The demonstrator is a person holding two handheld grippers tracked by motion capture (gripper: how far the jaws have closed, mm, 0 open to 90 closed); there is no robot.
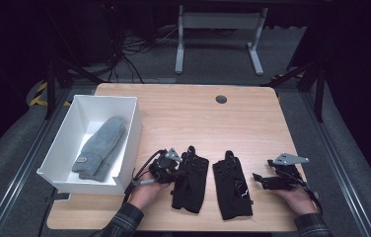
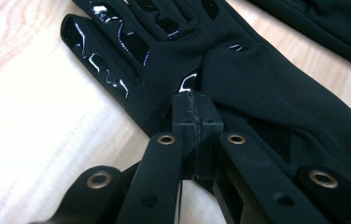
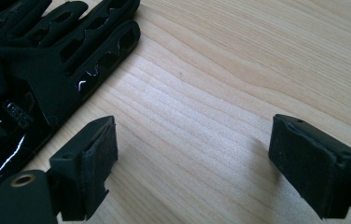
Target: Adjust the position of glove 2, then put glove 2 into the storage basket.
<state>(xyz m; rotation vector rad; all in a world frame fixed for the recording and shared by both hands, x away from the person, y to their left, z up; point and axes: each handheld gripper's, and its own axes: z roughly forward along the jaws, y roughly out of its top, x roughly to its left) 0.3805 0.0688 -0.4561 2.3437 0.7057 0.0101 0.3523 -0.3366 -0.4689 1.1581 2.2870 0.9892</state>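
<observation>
Down near the front edge of the light wooden table (image 1: 183,113), two black fabric gloves with glossy printed grip patches lie side by side. On the left glove (image 1: 189,178), the left gripper (image 1: 173,170) has its jaws pressed together, pinching a fold of cloth near the palm. Just right of the right glove (image 1: 231,186), the right gripper (image 1: 261,178) rests with jaws spread wide over bare wood, touching nothing. A white rectangular box (image 1: 133,133) holding folded grey knit socks (image 1: 100,147) stands just left of the left gripper; the table's far half lies bare.
</observation>
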